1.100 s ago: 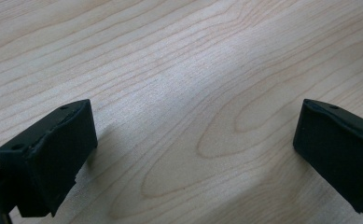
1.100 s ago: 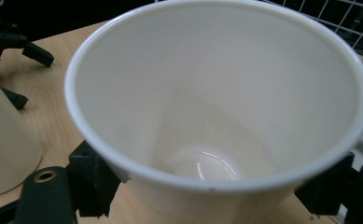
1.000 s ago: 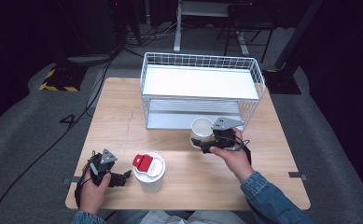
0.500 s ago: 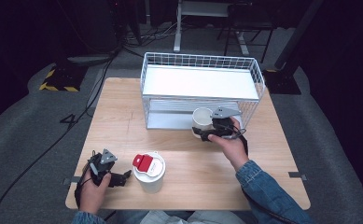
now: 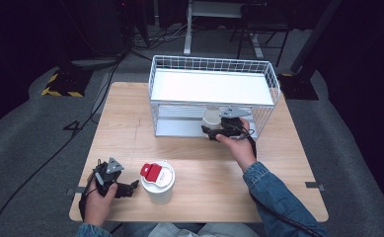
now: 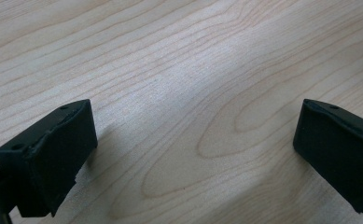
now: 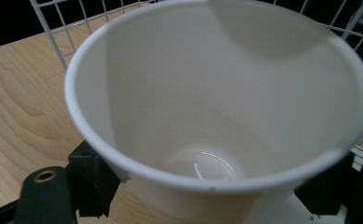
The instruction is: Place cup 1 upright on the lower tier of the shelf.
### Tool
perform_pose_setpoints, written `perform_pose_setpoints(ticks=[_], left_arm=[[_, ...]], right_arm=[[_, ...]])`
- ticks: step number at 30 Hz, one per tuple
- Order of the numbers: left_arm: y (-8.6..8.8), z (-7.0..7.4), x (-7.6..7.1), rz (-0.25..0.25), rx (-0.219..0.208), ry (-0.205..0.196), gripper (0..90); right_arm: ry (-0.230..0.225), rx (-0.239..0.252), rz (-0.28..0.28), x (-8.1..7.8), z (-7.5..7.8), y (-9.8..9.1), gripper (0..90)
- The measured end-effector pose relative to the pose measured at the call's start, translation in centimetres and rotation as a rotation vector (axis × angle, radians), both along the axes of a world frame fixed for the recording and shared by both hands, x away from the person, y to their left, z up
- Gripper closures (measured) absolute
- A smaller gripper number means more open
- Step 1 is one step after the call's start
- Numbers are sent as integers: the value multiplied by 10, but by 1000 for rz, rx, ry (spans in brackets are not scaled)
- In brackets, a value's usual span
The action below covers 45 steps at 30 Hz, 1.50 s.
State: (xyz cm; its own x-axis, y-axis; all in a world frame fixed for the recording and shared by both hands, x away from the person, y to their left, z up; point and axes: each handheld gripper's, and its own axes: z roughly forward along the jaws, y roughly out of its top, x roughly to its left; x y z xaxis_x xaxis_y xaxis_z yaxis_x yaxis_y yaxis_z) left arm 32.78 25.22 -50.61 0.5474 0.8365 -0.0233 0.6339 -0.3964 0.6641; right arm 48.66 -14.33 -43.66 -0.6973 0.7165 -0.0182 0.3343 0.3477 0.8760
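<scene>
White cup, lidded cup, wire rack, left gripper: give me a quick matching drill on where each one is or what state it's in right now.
Things:
1. white cup
2. lidded cup
3. wire rack
4. left gripper

Places or states:
A. stands at the far side of the table
B. open, with bare wood between its jaws
C. held in the right gripper at the rack's lower shelf
D. stands near the front edge, red tab on top

Pairs: 1-C, 2-D, 3-A, 4-B

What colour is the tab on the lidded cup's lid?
Red, on a white lid; clearest in the high view.
</scene>
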Motion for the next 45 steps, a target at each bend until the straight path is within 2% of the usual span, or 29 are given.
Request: perform_pose_setpoints(ticks=[9,24,30,39,45], left_arm=[[0,0,0,0,0,0,0],[0,0,0,0,1,0,0],[0,0,0,0,1,0,0],[0,0,0,0,1,0,0],[0,0,0,0,1,0,0]], right_arm=[[-29,-36,-30,9,-15,5,215],[-56,-10,-82,21,-31,5,214],[-52,-17,-81,23,-34,7,213],[-32,-2,-83,26,-34,5,211],[-18,-13,-81,28,-36,4,145]])
